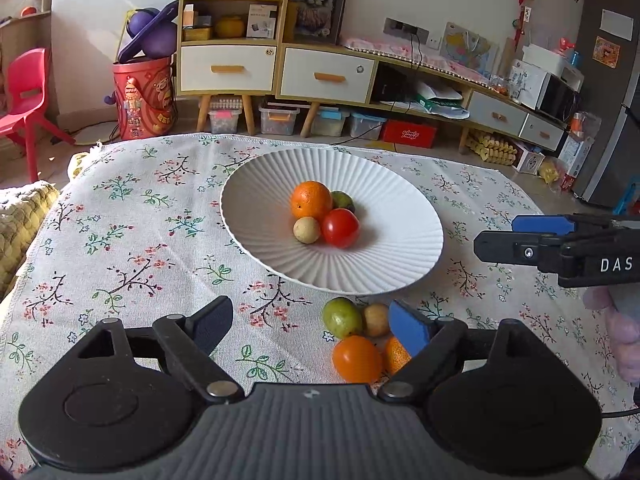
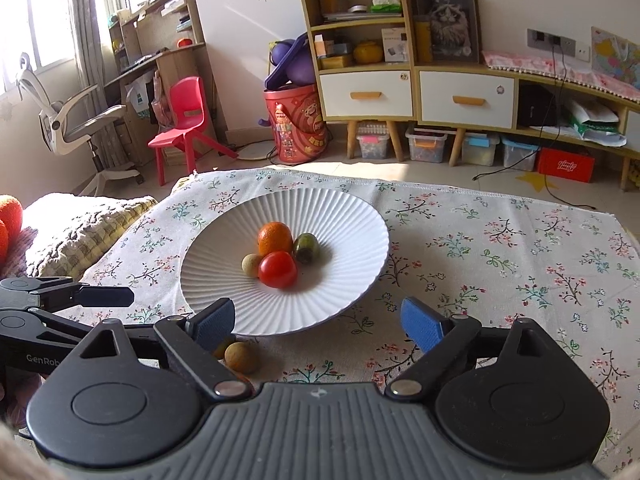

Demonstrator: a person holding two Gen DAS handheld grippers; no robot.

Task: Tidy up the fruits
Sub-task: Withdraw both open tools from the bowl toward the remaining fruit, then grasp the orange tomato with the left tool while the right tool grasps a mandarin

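Observation:
A white ribbed plate (image 1: pixel 384 248) (image 2: pixel 340 232) on the floral tablecloth holds an orange (image 1: pixel 311 200) (image 2: pixel 275 237), a red tomato (image 1: pixel 340 227) (image 2: pixel 278 269), a small tan fruit (image 1: pixel 307 230) (image 2: pixel 251 265) and a dark green fruit (image 1: pixel 343 200) (image 2: pixel 306 247). In front of the plate lie a green fruit (image 1: pixel 342 317), a tan fruit (image 1: pixel 376 320) (image 2: pixel 241 357), an orange tomato (image 1: pixel 356 359) and a mandarin (image 1: pixel 396 354). My left gripper (image 1: pixel 310 326) is open, its right pad beside these loose fruits. My right gripper (image 2: pixel 318 320) (image 1: pixel 516 236) is open at the plate's near rim, holding nothing.
The floral tablecloth (image 1: pixel 140 264) covers the table. A knitted cushion (image 2: pixel 80 228) lies at the left edge. Beyond the table stand a red chair (image 2: pixel 186 120), a red bucket (image 1: pixel 144 96) and wooden cabinets (image 1: pixel 320 72). A person's hand (image 1: pixel 624 332) shows at the right.

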